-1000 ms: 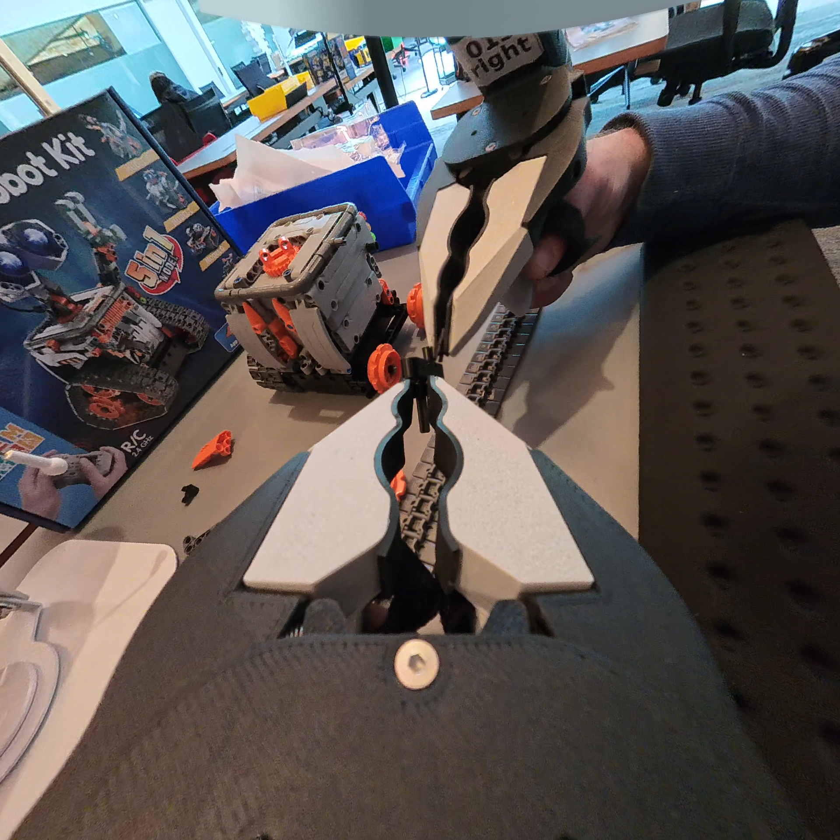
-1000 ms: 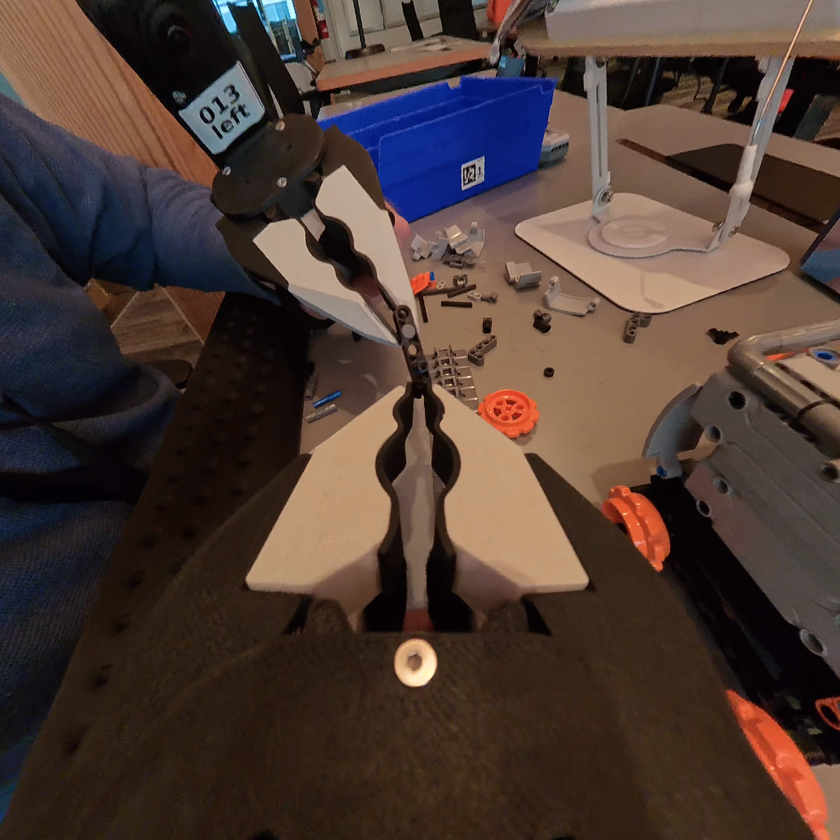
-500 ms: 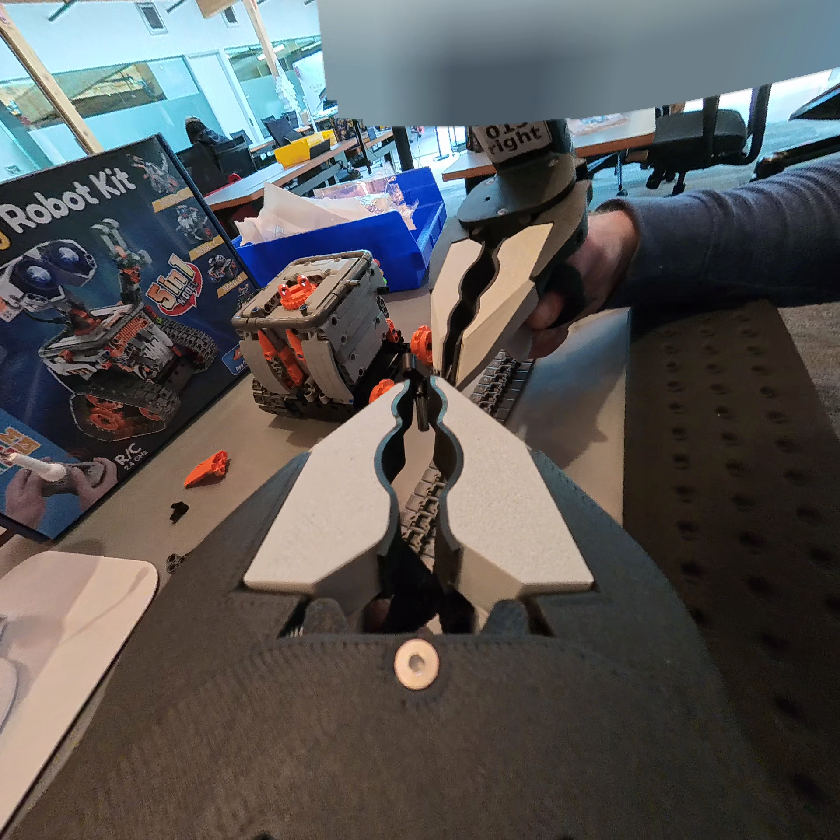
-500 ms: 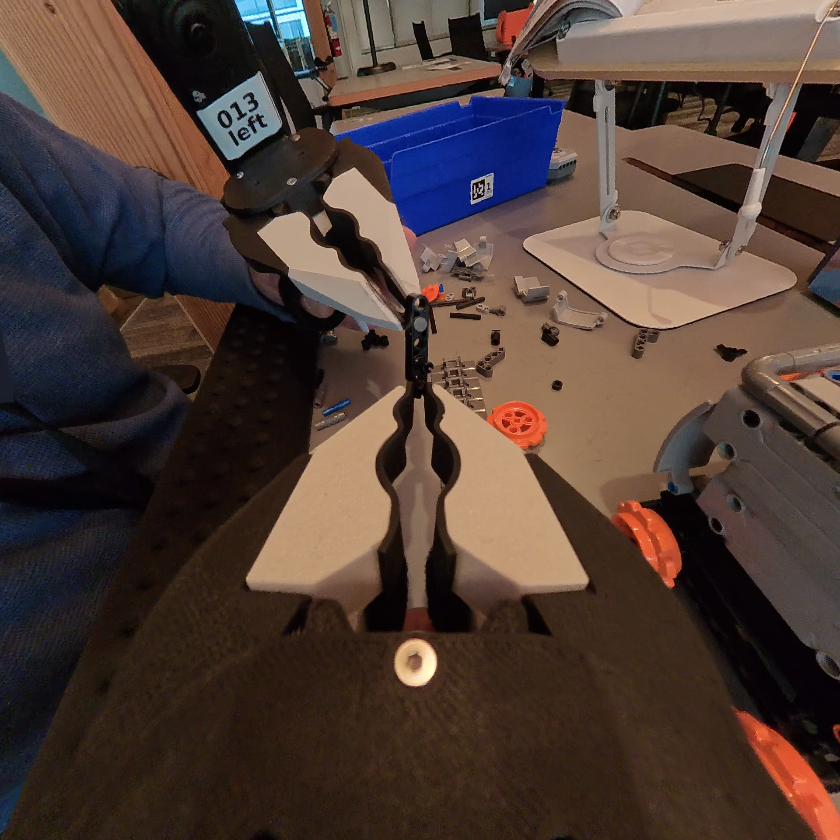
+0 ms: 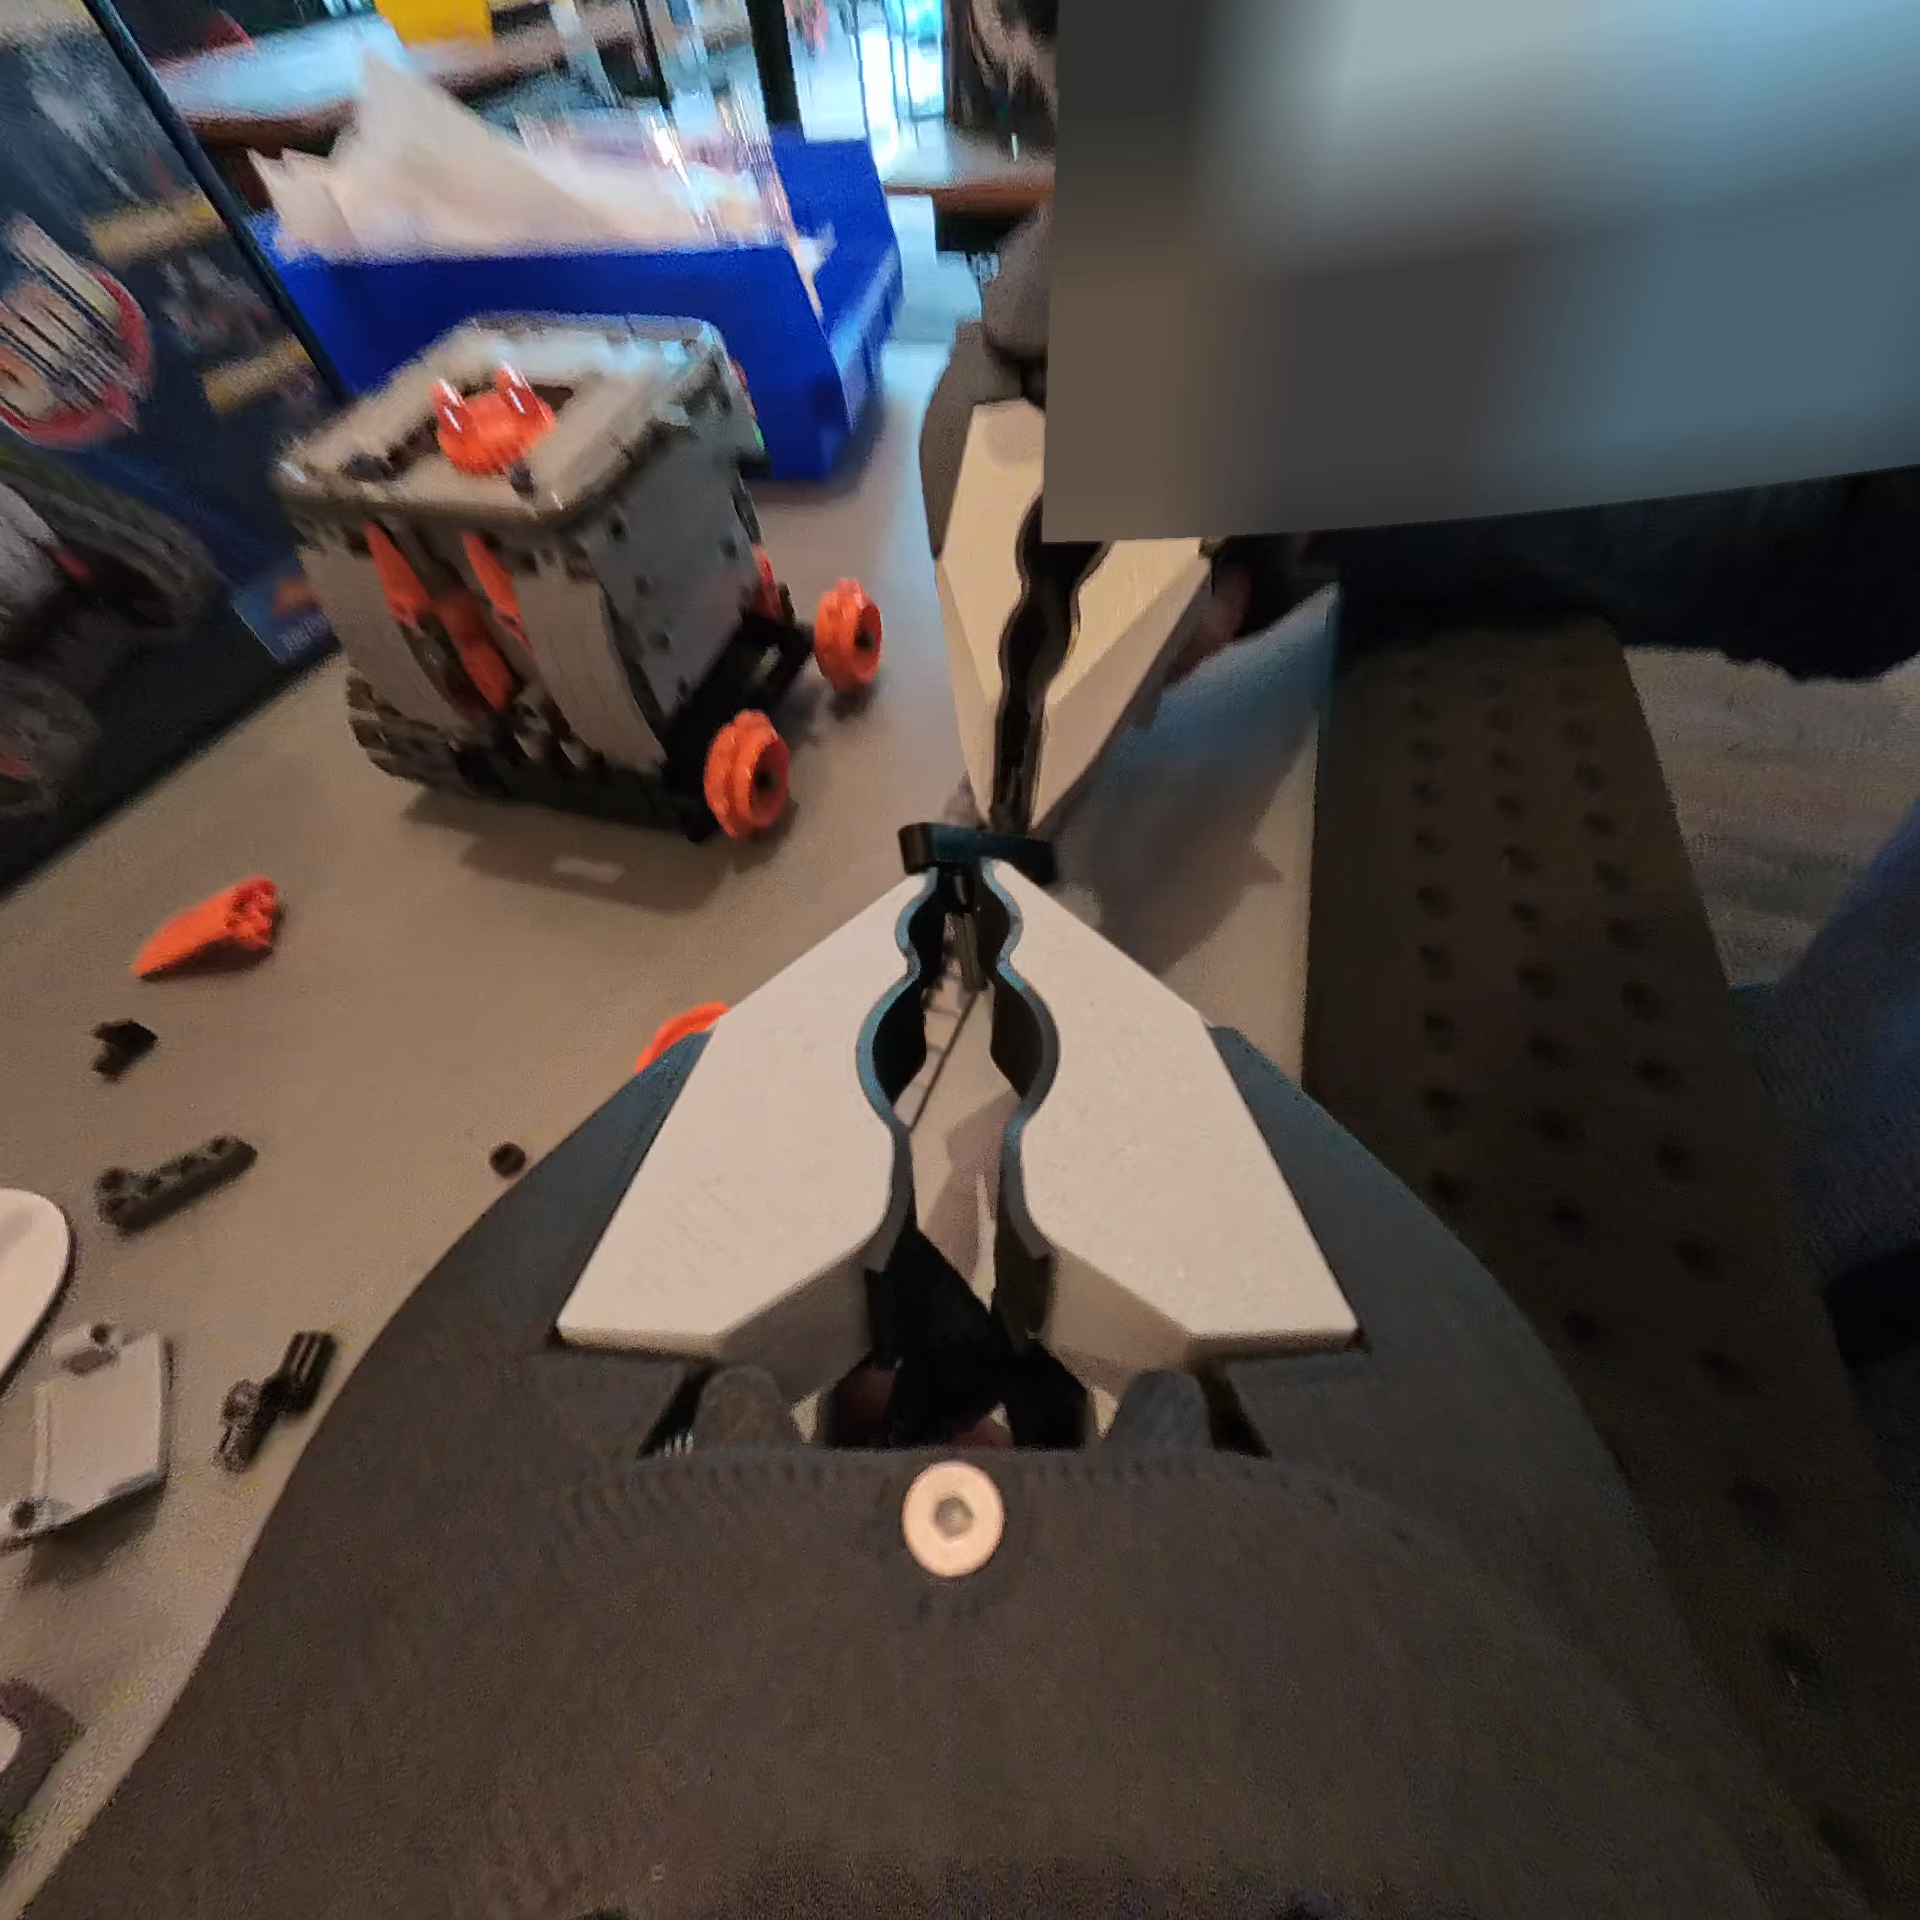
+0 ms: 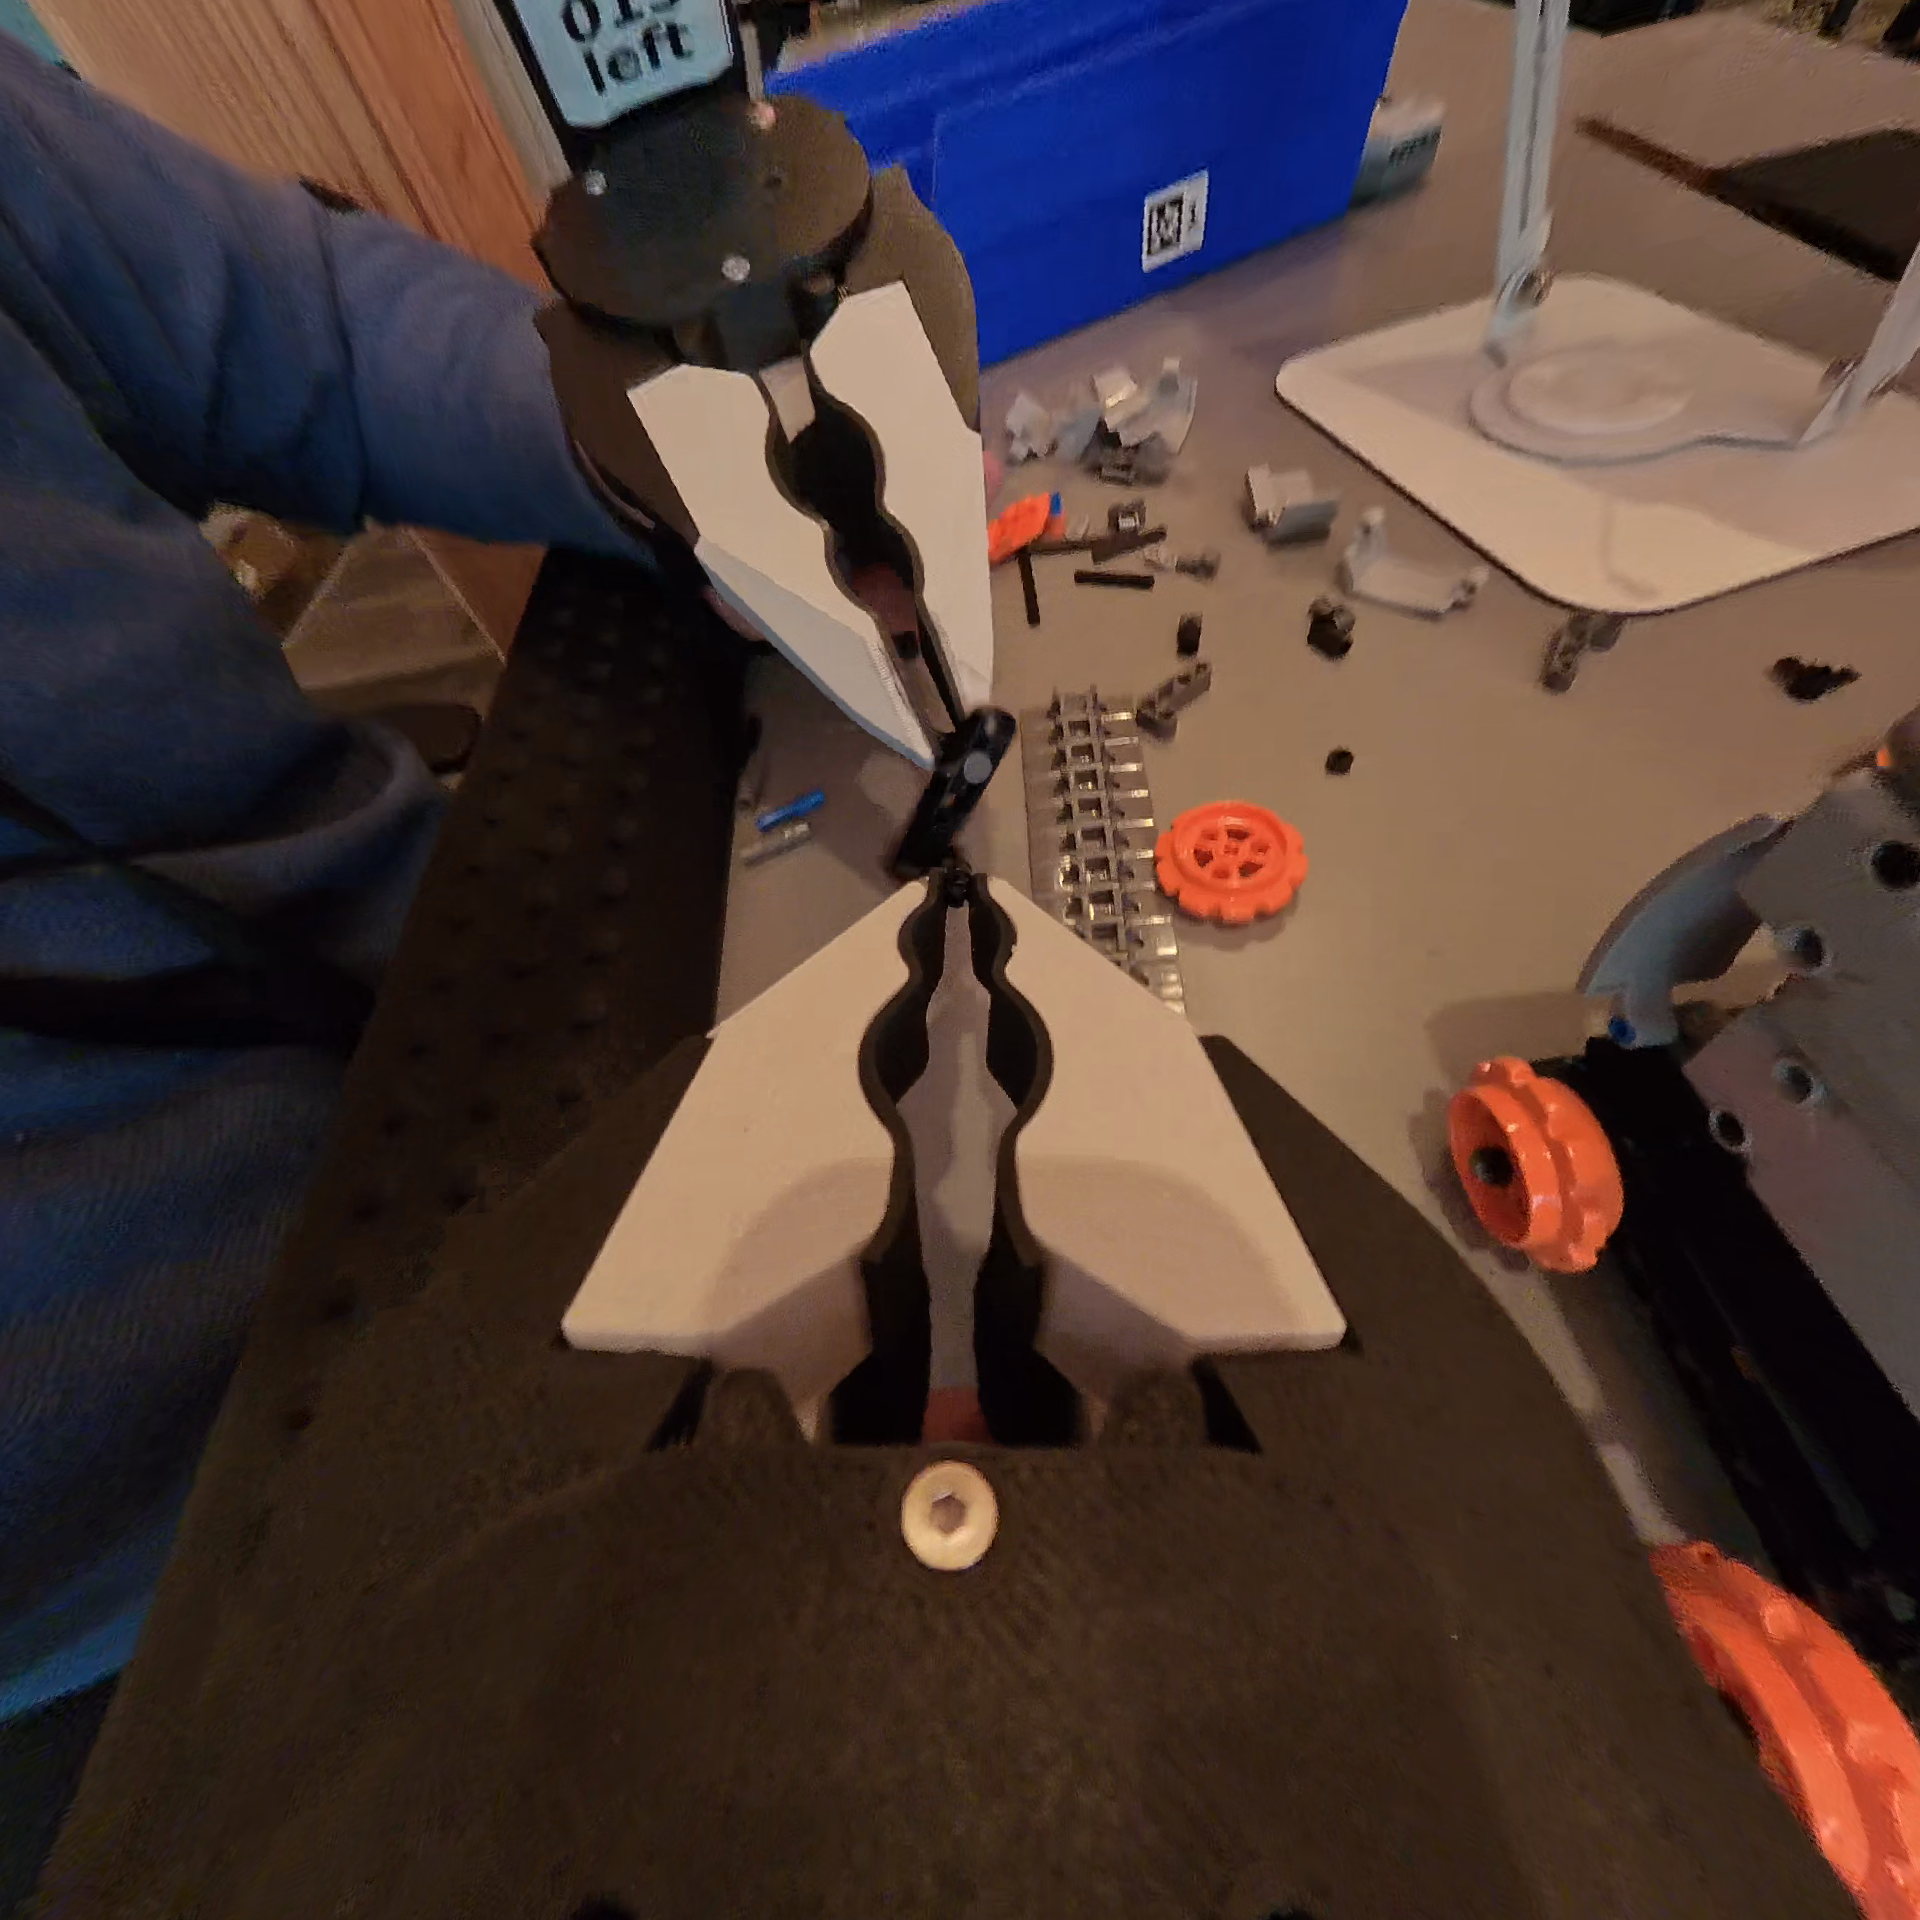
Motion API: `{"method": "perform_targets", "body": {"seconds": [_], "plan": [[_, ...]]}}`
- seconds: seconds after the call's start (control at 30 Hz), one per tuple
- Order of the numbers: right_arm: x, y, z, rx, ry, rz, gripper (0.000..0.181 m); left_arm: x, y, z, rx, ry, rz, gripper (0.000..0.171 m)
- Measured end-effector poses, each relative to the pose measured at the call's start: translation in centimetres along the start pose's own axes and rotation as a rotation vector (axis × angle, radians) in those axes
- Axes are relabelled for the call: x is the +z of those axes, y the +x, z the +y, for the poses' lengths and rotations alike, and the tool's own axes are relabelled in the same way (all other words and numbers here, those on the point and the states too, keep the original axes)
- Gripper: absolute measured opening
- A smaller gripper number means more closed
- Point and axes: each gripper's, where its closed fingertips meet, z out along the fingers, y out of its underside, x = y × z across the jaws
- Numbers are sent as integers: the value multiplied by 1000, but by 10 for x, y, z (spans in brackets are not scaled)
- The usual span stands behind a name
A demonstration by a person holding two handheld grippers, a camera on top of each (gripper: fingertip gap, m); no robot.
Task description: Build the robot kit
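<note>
Left gripper and right gripper both pinching black beam, tips meeting above table.

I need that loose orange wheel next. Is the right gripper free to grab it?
Probably not yet: the right gripper is shut on a black beam. The orange wheel lies uncovered beside the track strip.

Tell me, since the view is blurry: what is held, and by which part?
Both grippers pinch one small black beam: left gripper at one end, right gripper at the other.

Left tool pinches a small black part at its tips; right tool meets it from above; grey-and-orange model stands on the tabletop.
</note>
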Motion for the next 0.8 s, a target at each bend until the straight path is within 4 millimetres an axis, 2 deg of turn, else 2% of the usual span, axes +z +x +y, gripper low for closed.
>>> {"method": "perform_targets", "body": {"seconds": [0.23, 0.37, 0.4, 0.6, 0.67, 0.73, 0.8], "plan": [[1, -11, 27, 4, -119, -42, 2, 9, 15, 52, 12, -253, 53, 5], [-1, -11, 31, 5, -131, -41, 2, 12, 17, 75, 35, -363, 60, 5], [-3, -10, 31, 8, -129, -38, 2, 12, 17, 77, 48, -376, 57, 5], [-7, -8, 34, 9, -132, -21, 2, 9, 12, 75, 210, -419, 19, 34], [-6, -8, 34, 8, -130, -20, 2, 11, 17, 74, 265, -430, 32, 39], [-6, -8, 33, 7, -128, -21, 2, 13, 26, 73, 336, -433, 67, 37], [-6, -9, 33, 5, -126, -23, 2, 14, 27, 72, 404, -449, 78, 35]]}}
